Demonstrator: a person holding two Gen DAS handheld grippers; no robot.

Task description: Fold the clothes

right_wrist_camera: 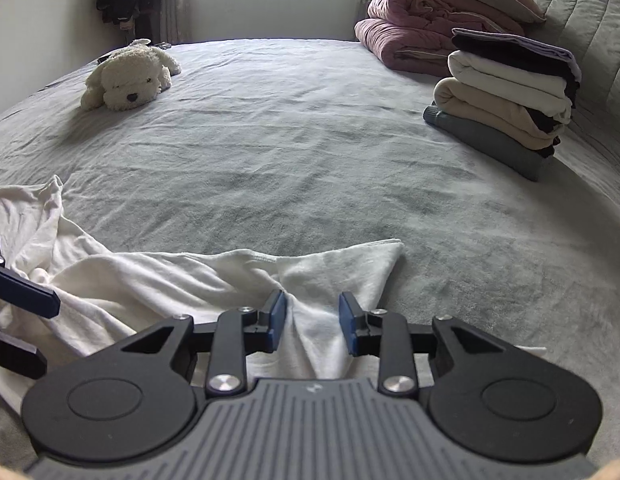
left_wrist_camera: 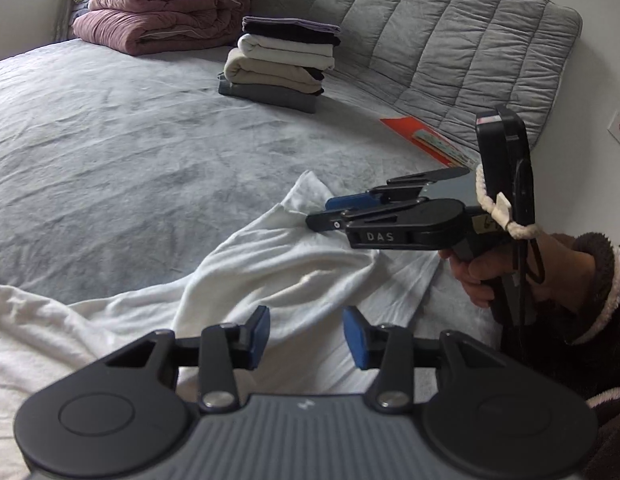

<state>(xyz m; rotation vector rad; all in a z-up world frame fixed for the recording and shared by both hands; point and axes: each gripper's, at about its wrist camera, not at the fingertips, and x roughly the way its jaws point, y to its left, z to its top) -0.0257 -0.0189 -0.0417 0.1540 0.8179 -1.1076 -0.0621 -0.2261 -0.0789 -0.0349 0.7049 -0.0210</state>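
Observation:
A crumpled white garment [left_wrist_camera: 269, 264] lies spread on the grey bed sheet [left_wrist_camera: 109, 140], its far corner [right_wrist_camera: 386, 252] pointing away from me. My left gripper [left_wrist_camera: 307, 336] hovers open above its middle folds, with nothing between the blue pads. My right gripper [right_wrist_camera: 313, 320] sits low on the cloth near that corner. A raised ridge of white fabric stands between its pads, which are partly apart and do not clamp it. The left wrist view shows the right gripper [left_wrist_camera: 322, 216] from the side, held by a hand in a dark fleece sleeve [left_wrist_camera: 598, 288].
A stack of folded clothes [left_wrist_camera: 277, 64] stands at the back against a quilted grey headboard cover [left_wrist_camera: 450, 40]. Folded pink bedding [left_wrist_camera: 161, 12] lies behind it. A white plush dog [right_wrist_camera: 125, 76] rests far left. A red packet [left_wrist_camera: 426, 140] lies by the headboard.

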